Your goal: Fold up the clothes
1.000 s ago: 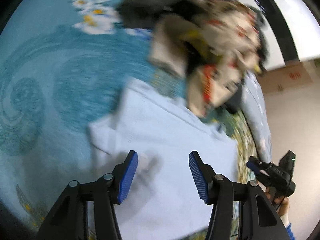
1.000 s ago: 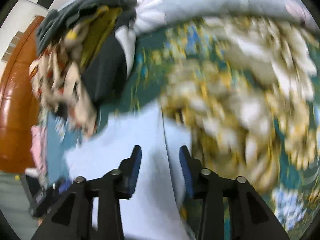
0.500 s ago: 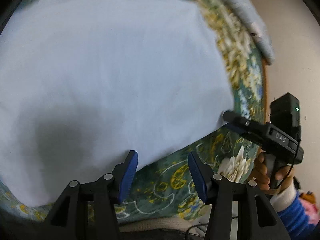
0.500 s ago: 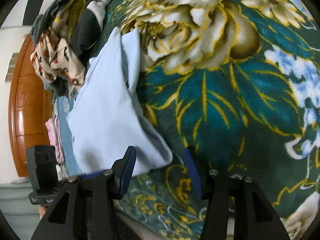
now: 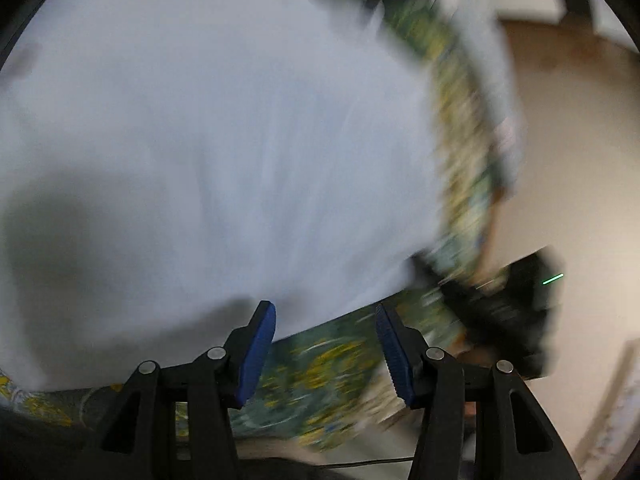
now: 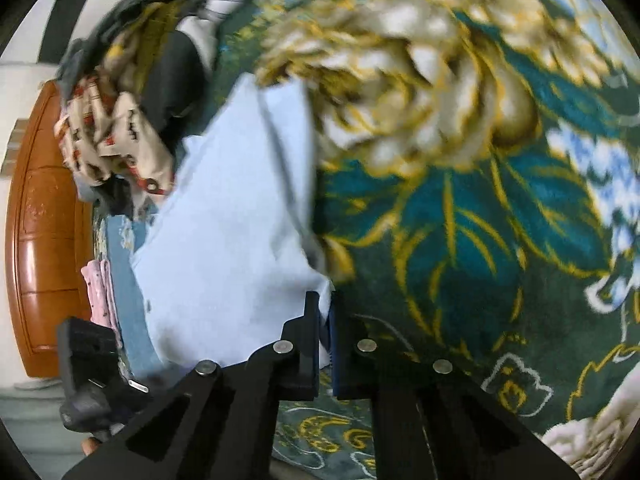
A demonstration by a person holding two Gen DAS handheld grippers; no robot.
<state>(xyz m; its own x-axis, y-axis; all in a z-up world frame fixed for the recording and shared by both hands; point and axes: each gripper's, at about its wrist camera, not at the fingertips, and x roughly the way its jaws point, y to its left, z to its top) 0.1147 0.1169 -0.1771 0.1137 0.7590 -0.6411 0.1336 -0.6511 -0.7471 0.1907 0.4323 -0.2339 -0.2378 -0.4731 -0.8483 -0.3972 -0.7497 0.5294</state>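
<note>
Green floral bedspread (image 6: 460, 240), patterned with cream blossoms and gold-edged leaves, covers the bed and fills most of the right wrist view. At the far left of that view a heap of unfolded clothes (image 6: 132, 92), dark, cream and red-printed, sits just beyond the far end of the pale blue garment (image 6: 224, 232). A pink cloth (image 6: 98, 292) lies by the bed's edge, with a brown wooden door (image 6: 44, 220) behind it.

The pale blue garment lies spread flat on the bedspread, and in the blurred left wrist view it fills nearly the whole frame. The right gripper (image 6: 325, 312) has its blue-padded fingers pressed together on the garment's near corner, a fold of the fabric caught between them. The left gripper (image 5: 325, 350) stands spread wide at the garment's near hem; one blue pad (image 5: 256, 354) overlaps the fabric edge, the other sits over bare bedspread, and nothing is pinched. The right gripper shows as a dark blur at the garment's right corner in that view.
</note>
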